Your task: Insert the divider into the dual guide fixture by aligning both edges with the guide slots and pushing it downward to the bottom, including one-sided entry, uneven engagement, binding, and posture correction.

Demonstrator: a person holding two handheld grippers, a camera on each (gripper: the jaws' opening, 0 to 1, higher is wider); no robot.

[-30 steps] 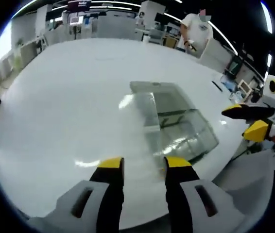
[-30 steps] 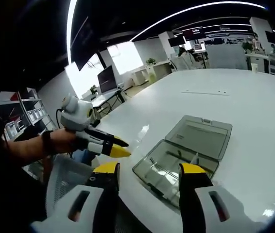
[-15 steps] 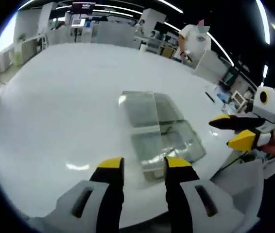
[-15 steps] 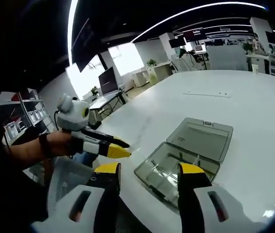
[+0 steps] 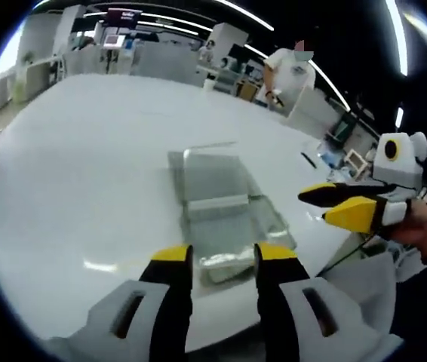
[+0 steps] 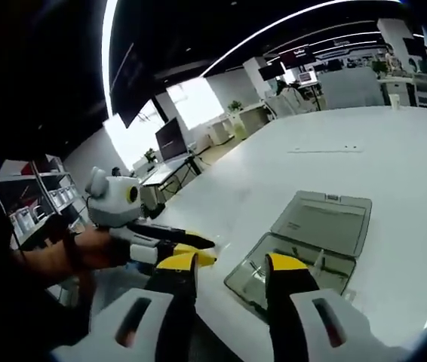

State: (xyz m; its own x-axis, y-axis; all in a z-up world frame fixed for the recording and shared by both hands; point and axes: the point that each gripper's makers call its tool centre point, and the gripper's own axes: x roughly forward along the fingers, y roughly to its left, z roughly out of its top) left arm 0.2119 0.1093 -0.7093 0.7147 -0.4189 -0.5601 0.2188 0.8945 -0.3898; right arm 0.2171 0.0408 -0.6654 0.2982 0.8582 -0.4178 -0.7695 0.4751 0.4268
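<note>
Fixture (image 5: 225, 219) near table (image 5: 85, 166) edge, tongs (image 5: 219, 256) apart

Clear grey-tinted box (image 6: 304, 245) on a white table (image 5: 70, 158) (jaws black, yellow-tipped).

white table (image 5: 85, 166) | monitor (image 6: 170, 137) | standing person (image 5: 287, 75)

I can't read any txt, labels or nos. here; far overhead signs (image 5: 127, 14) too blurred.
</note>
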